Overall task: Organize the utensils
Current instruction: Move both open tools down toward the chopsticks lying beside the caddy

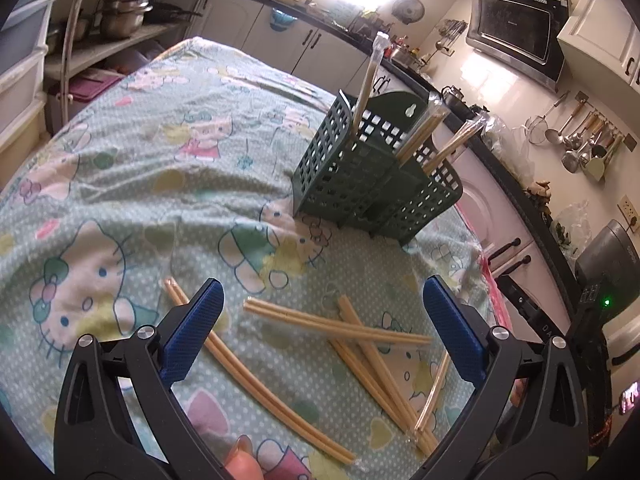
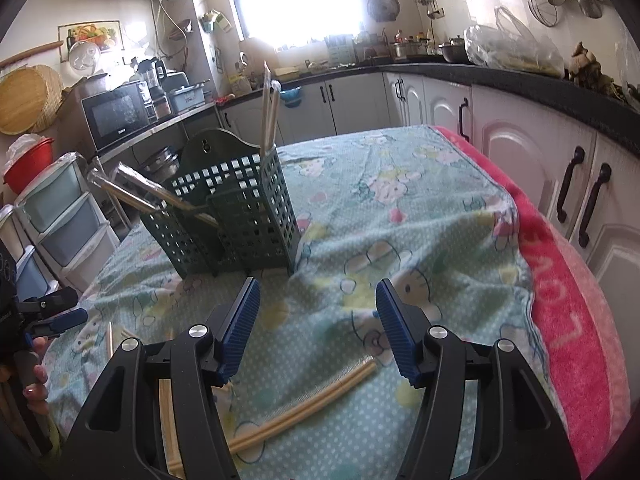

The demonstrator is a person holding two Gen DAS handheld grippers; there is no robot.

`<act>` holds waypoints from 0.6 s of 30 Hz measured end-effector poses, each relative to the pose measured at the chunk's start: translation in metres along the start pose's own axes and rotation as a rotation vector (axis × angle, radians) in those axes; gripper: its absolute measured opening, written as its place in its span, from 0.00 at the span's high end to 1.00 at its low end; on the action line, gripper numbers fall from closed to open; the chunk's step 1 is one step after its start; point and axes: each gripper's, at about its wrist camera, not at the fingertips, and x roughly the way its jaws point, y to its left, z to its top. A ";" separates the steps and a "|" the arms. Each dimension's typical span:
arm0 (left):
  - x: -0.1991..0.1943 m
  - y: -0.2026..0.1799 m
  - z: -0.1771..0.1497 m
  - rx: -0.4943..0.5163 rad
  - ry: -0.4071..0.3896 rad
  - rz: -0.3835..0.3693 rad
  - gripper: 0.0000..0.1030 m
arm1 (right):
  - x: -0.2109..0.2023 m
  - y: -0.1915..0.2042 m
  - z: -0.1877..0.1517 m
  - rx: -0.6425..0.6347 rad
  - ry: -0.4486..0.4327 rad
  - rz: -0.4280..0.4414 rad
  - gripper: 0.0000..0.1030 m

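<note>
A dark green slotted utensil holder (image 1: 372, 176) (image 2: 236, 216) stands on the cartoon-print cloth, with wrapped chopstick pairs (image 1: 420, 136) (image 2: 269, 108) sticking up out of it. Several more wrapped chopstick pairs (image 1: 336, 326) lie loose and crossed on the cloth in front of it. My left gripper (image 1: 322, 312) hovers open just above and before this loose pile, nothing between its blue pads. My right gripper (image 2: 318, 320) is open too, with one chopstick pair (image 2: 316, 402) lying on the cloth below it, apart from the pads. The left gripper (image 2: 60, 320) and a hand show at the right wrist view's left edge.
A pink towel (image 2: 568, 320) borders the cloth's right edge. White cabinets (image 2: 520, 152) with black handles and a dark counter run close behind the table. Plastic drawers (image 2: 60, 216) and a shelf with pots (image 1: 124, 12) stand on the other side.
</note>
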 end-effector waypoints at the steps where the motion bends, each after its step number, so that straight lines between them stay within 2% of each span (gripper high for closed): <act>1: 0.001 0.001 -0.001 -0.004 0.007 -0.002 0.10 | 0.000 -0.001 -0.002 0.001 0.005 -0.003 0.44; 12: 0.018 0.003 -0.018 -0.033 0.098 -0.027 0.10 | 0.001 -0.013 -0.024 0.034 0.077 -0.009 0.44; 18: 0.023 0.002 -0.022 -0.040 0.116 -0.032 0.11 | 0.002 -0.011 -0.033 0.036 0.108 0.011 0.44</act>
